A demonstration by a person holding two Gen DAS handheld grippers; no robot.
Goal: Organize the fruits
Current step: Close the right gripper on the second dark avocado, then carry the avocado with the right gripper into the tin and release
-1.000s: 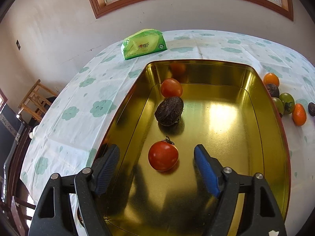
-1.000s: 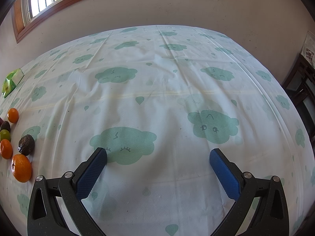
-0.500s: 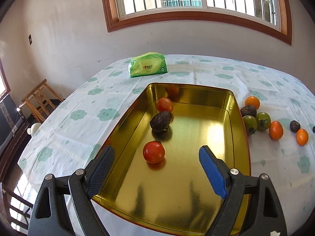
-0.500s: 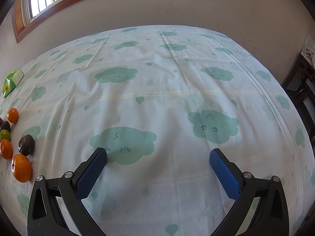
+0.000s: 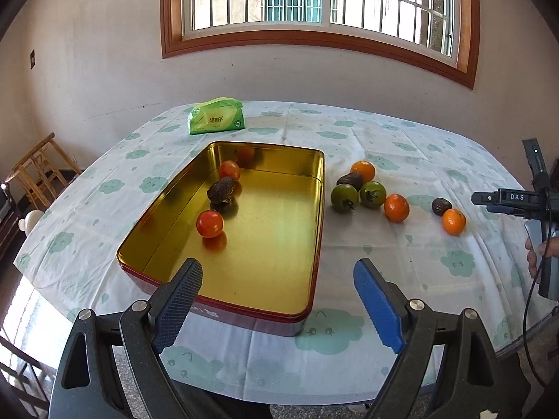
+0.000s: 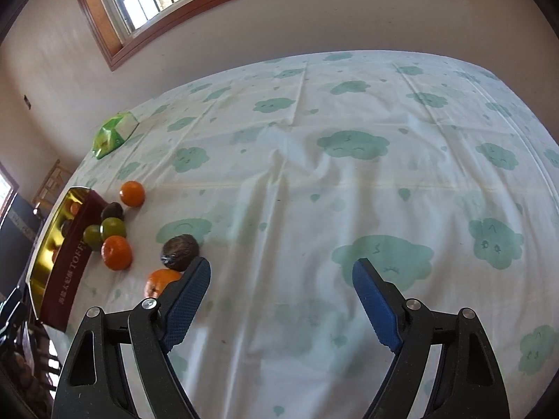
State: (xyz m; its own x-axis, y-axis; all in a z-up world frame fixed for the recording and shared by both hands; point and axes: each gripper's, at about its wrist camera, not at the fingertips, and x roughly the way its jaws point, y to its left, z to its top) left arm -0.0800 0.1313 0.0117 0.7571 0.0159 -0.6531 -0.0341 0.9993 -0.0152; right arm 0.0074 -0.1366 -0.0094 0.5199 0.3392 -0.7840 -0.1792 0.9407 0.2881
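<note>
A gold tin holds two red tomatoes and a dark wrinkled fruit. To its right on the cloth lie three oranges, two green tomatoes and two dark fruits. My left gripper is open and empty, above the tin's near edge. My right gripper is open and empty; a dark fruit and an orange lie just beside its left finger. The tin shows at the left of the right wrist view.
A green tissue pack lies at the far side of the table, also in the right wrist view. The right gripper's handle and a hand show at the right. A wooden chair stands to the left. The table edge is close below.
My left gripper has pulled back and up from over the tin, leaving the red tomato inside. My right gripper has turned left, so the loose fruits are now near its left finger.
</note>
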